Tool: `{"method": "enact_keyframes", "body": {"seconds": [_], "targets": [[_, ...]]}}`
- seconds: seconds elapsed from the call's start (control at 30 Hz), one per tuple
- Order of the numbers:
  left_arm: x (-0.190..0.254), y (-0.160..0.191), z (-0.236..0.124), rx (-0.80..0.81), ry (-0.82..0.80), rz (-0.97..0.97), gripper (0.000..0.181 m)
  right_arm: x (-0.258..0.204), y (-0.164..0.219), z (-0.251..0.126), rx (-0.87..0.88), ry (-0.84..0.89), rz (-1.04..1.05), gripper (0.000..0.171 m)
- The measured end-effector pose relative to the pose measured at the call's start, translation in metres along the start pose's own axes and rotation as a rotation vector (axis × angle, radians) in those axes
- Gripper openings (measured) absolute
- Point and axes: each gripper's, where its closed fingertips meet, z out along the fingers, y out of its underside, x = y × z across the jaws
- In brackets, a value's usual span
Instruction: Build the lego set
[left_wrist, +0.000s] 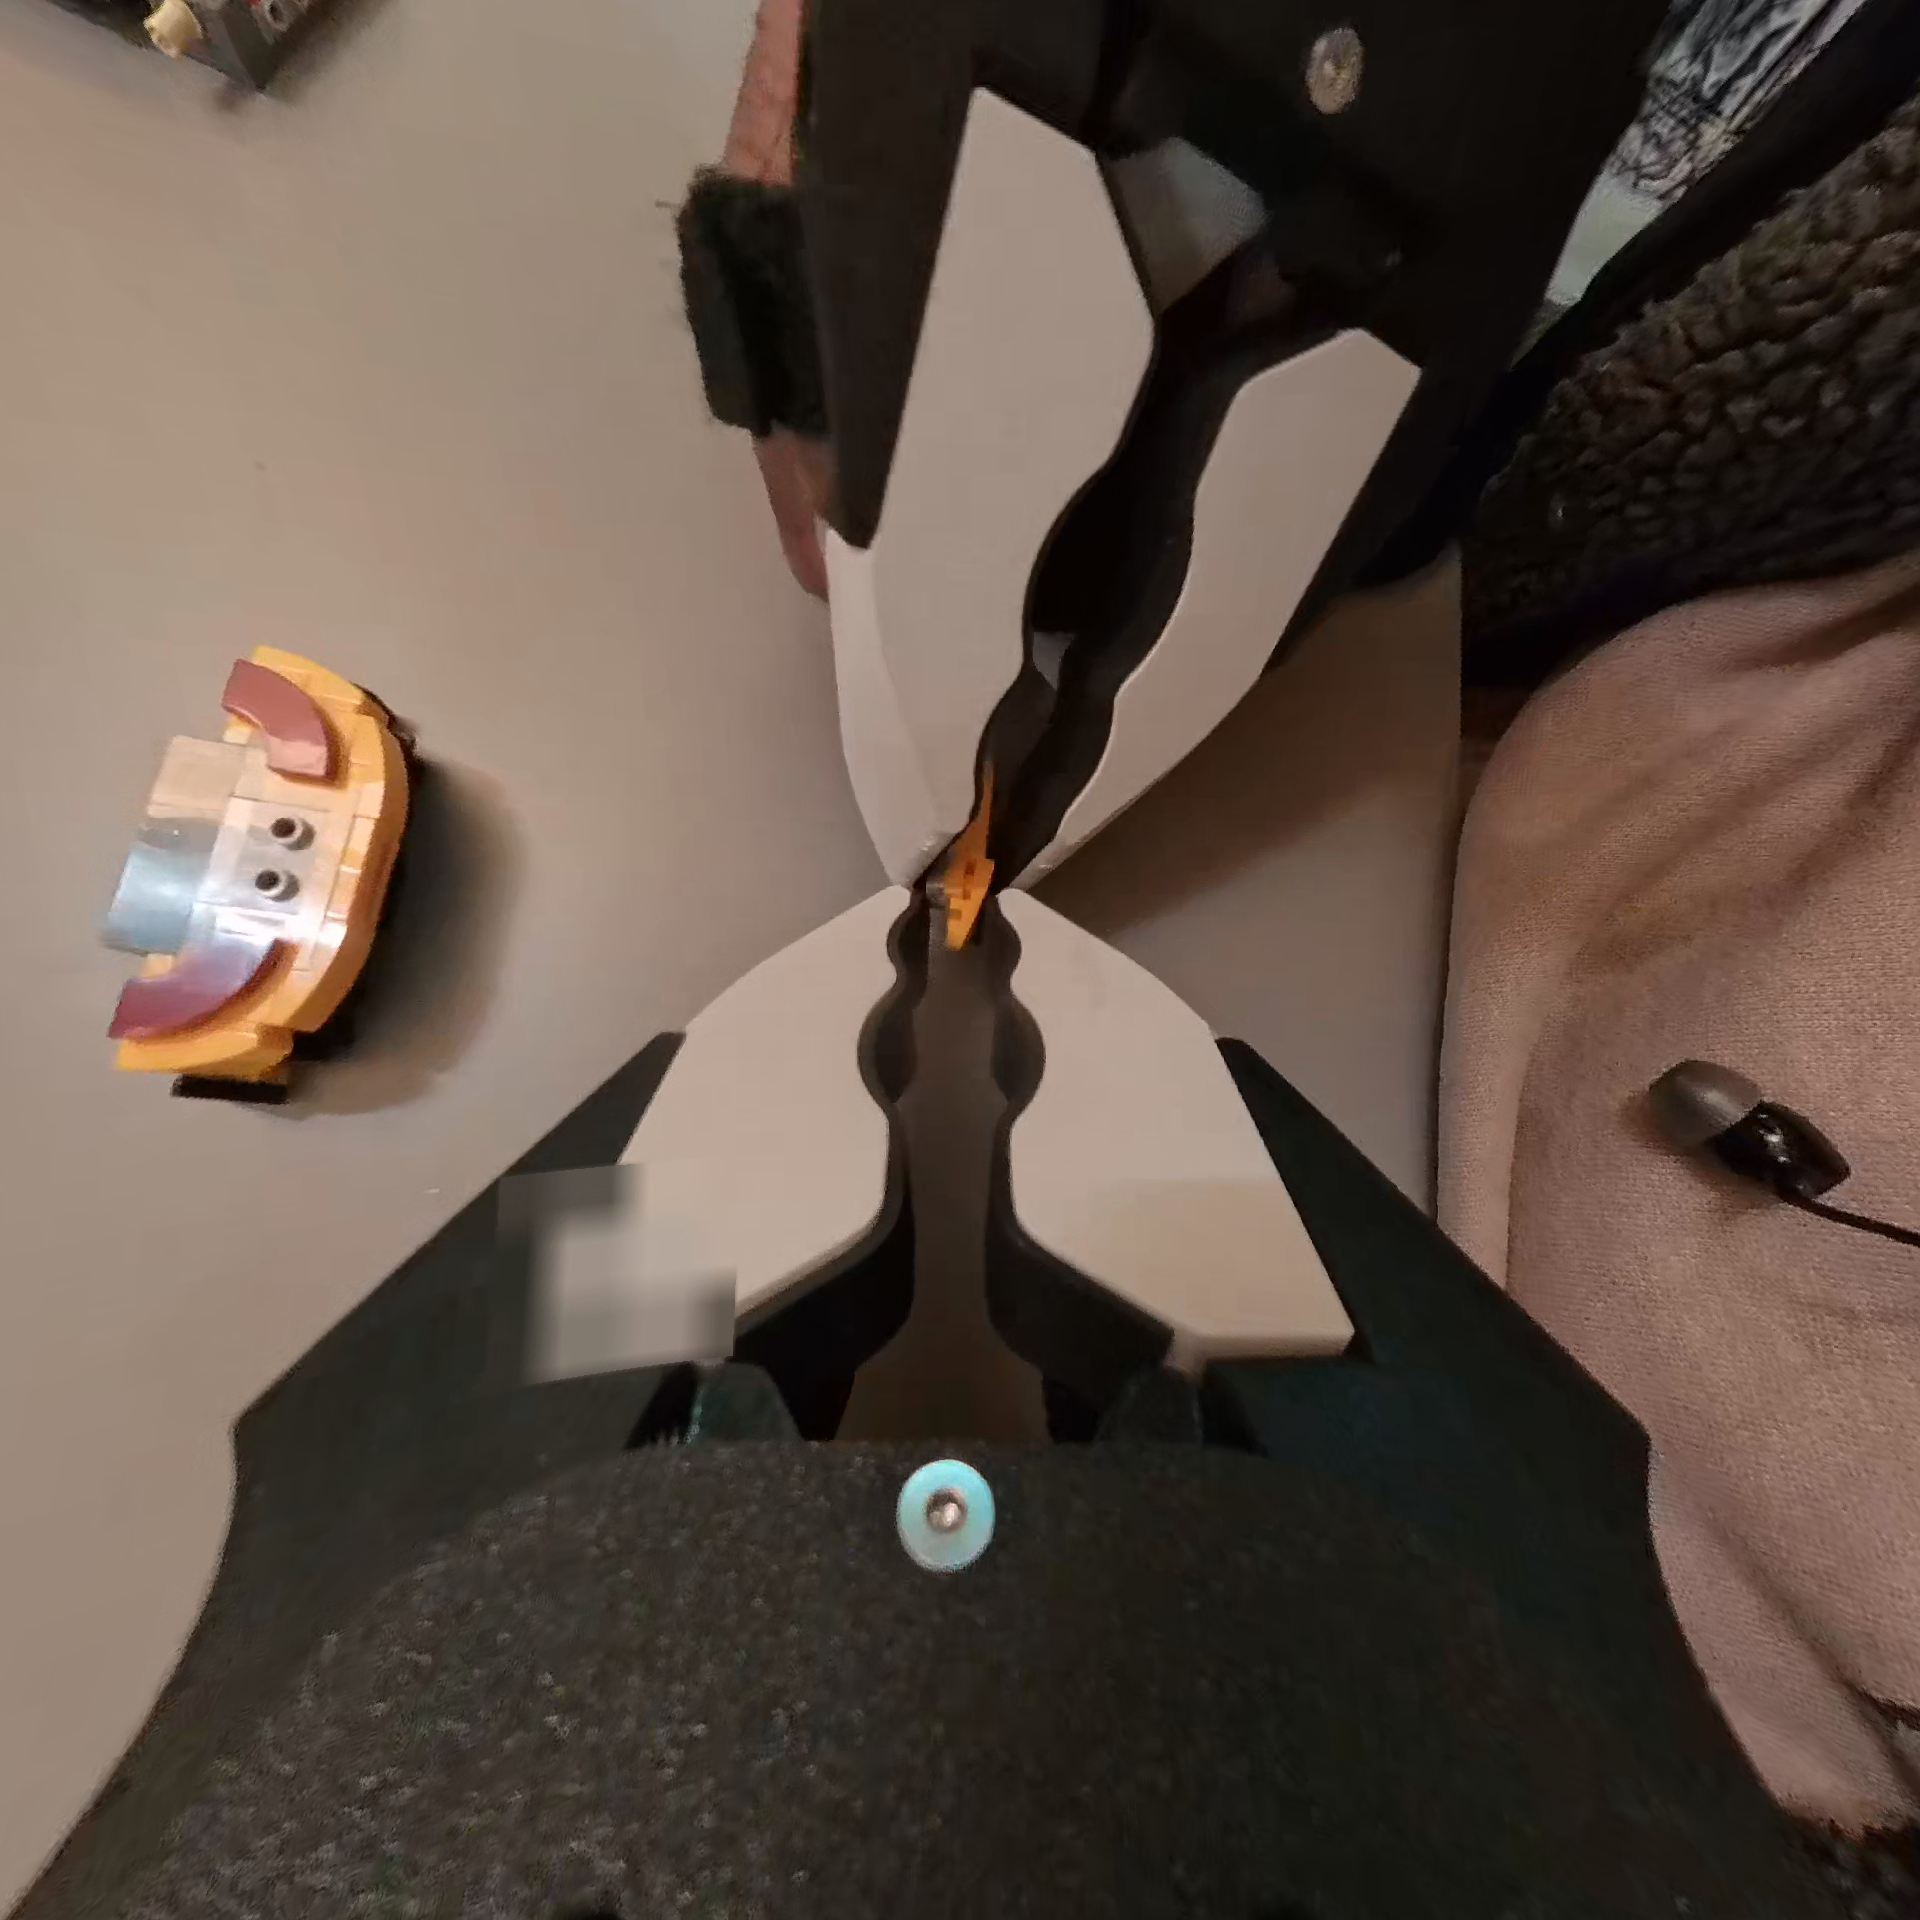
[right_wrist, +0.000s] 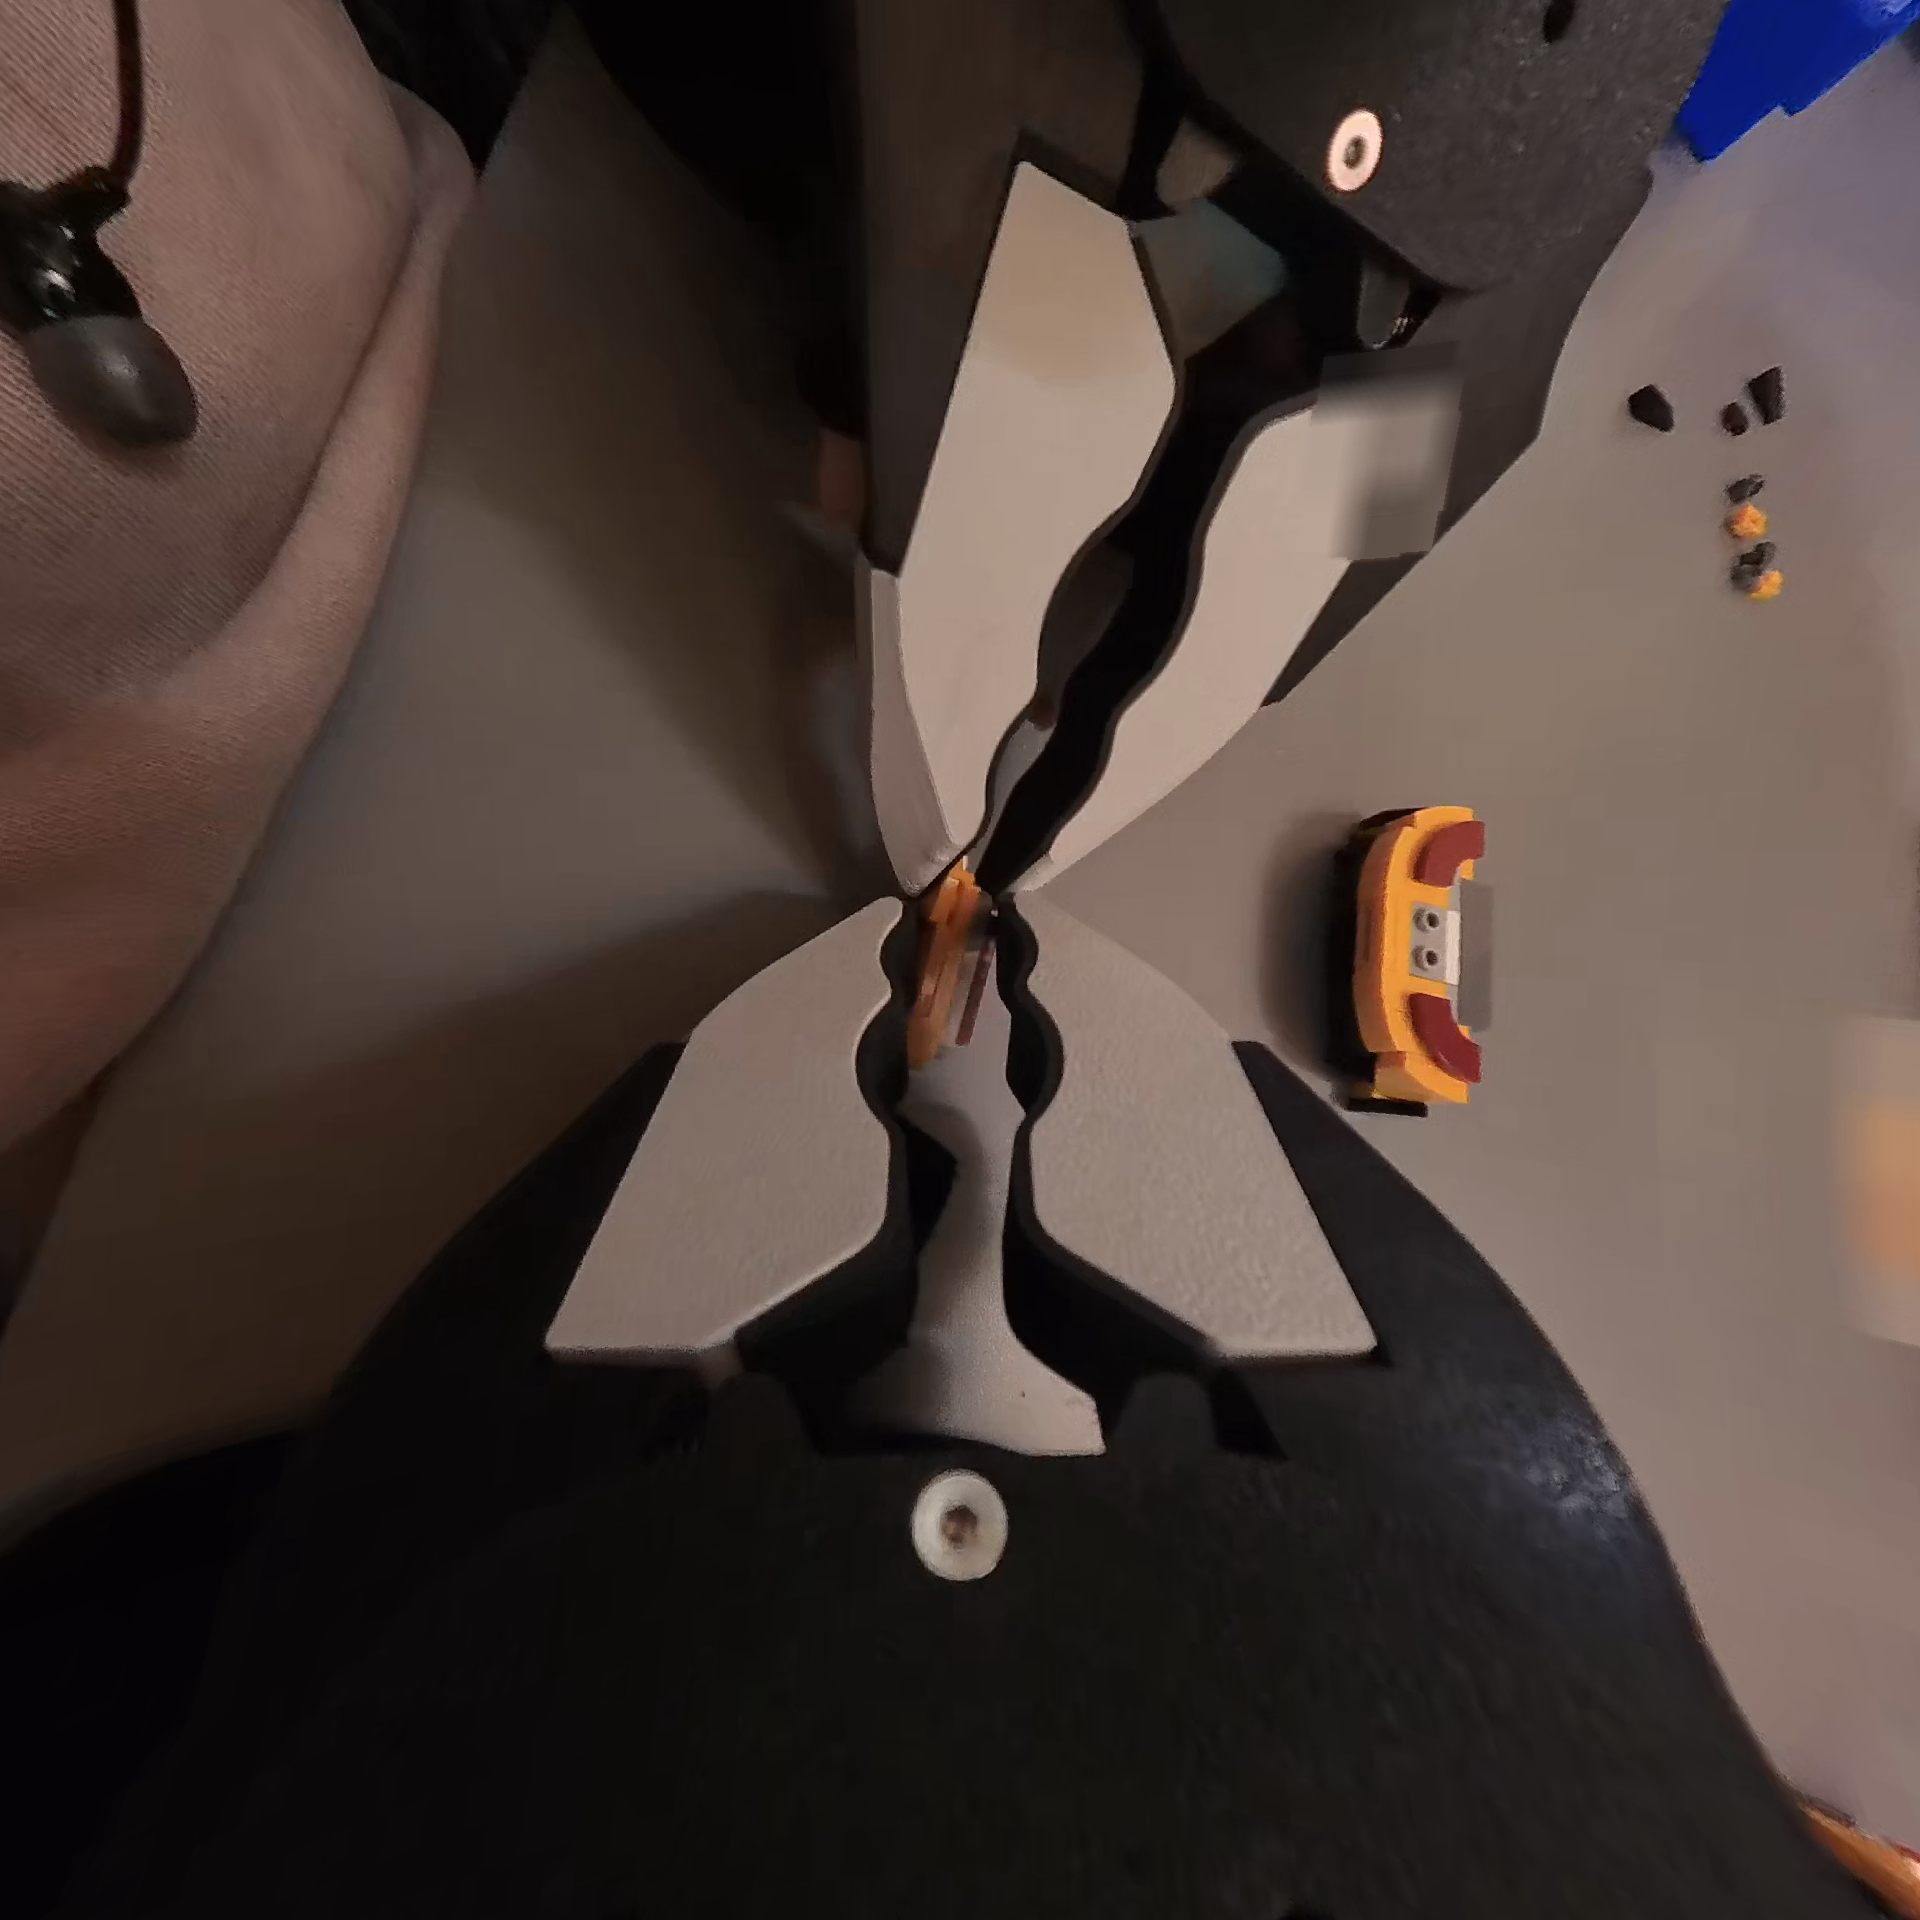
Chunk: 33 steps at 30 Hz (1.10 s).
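Observation:
A small orange lego piece (left_wrist: 970, 883) with a dark red part (right_wrist: 970, 997) hangs in the air between both grippers, which meet tip to tip. My right gripper (right_wrist: 951, 935) is shut on it along its length. My left gripper (left_wrist: 951, 920) is shut on its end. In the left wrist view the right gripper (left_wrist: 982, 831) comes in from the top. In the right wrist view the left gripper (right_wrist: 971, 868) comes in from the top. An orange, dark red and grey lego sub-assembly (left_wrist: 260, 862) lies on the grey table (left_wrist: 416, 416), away from both grippers; it also shows in the right wrist view (right_wrist: 1418, 956).
Several small black and orange loose pieces (right_wrist: 1751, 520) lie at the table's far right. A blue object (right_wrist: 1766, 83) sits at the top right. A dark model (left_wrist: 218, 31) sits at the top left. A person's beige clothing (left_wrist: 1662, 935) with a clip microphone (left_wrist: 1745, 1132) is close by. My left and right fingertips are right by each other. From either gripper's tips it is about 20 cm to the dark model (left_wrist: 218, 31).

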Motion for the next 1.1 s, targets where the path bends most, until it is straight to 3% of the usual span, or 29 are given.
{"method": "enact_keyframes", "body": {"seconds": [0.03,0.27,0.53,0.7,1.1], "targets": [[-0.0002,0.0005,0.0002,-0.002,-0.006,-0.003,0.009,0.0000,-0.0001,0.0004,-0.007,0.016,-0.014,0.014],[0.0007,0.0076,0.0043,-0.042,-0.068,0.013,0.008,-0.0048,0.0018,0.0045,-0.065,0.069,-0.066,0.014],[-0.0011,0.0069,0.0046,-0.038,-0.118,0.026,0.008,-0.0054,0.0008,0.0028,-0.097,0.002,0.084,0.018],[-0.0005,0.0073,0.0047,-0.044,-0.147,0.064,0.008,-0.0042,0.0007,0.0015,-0.087,-0.063,0.216,0.012],[-0.0019,0.0091,0.0030,-0.049,-0.167,0.061,0.008,-0.0022,-0.0005,0.0033,-0.098,-0.033,0.203,0.011]]}}
